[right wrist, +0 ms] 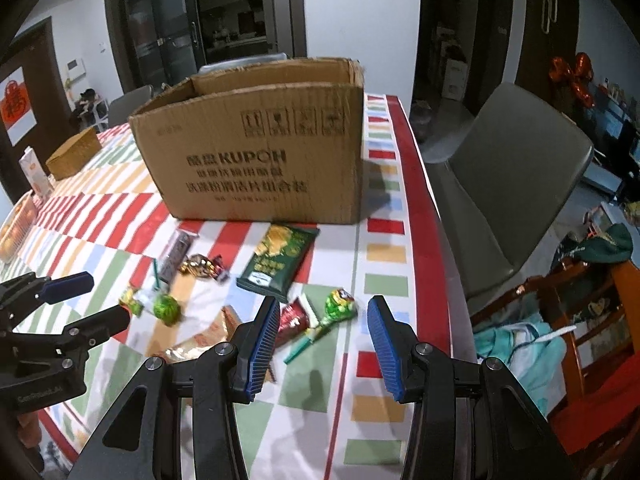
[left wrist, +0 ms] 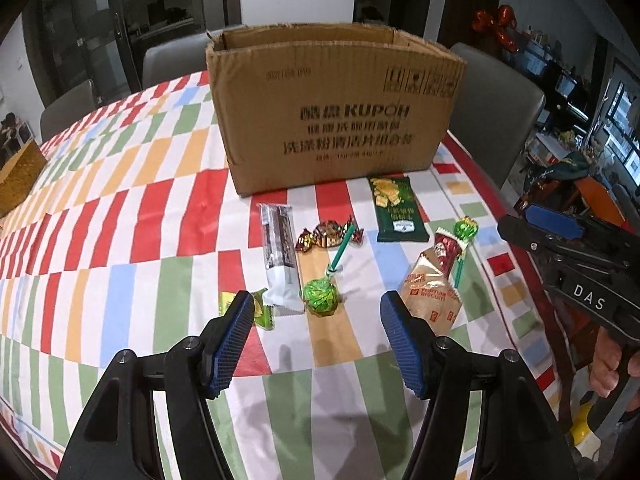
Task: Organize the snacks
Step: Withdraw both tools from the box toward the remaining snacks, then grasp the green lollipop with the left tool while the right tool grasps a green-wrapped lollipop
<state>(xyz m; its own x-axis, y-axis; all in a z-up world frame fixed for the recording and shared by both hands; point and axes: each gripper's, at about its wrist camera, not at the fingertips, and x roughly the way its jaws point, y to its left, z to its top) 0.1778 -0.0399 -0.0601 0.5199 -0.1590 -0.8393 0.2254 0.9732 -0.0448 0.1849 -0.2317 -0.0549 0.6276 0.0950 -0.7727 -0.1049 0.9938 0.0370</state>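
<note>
An open cardboard box (left wrist: 336, 112) (right wrist: 260, 152) stands on the chequered tablecloth. Snacks lie in front of it: a silver bar (left wrist: 280, 256), a gold wrapped candy (left wrist: 328, 234), a green lollipop (left wrist: 320, 300), a dark green packet (left wrist: 398, 210) (right wrist: 280, 260), a beige biscuit packet (left wrist: 432, 292), a red wrapper (right wrist: 294, 316) and a second green lollipop (left wrist: 466, 230) (right wrist: 340, 306). My left gripper (left wrist: 316, 300) (right wrist: 110, 295) hovers open over the first lollipop. My right gripper (right wrist: 323, 308) (left wrist: 532, 220) is open above the second lollipop, with nothing held.
The table's red-bordered right edge (right wrist: 424, 240) runs close to the right gripper, with a grey chair (right wrist: 512, 184) beyond it. A woven box (right wrist: 74, 158) sits at the far left. More grey chairs (left wrist: 172, 56) stand behind the table.
</note>
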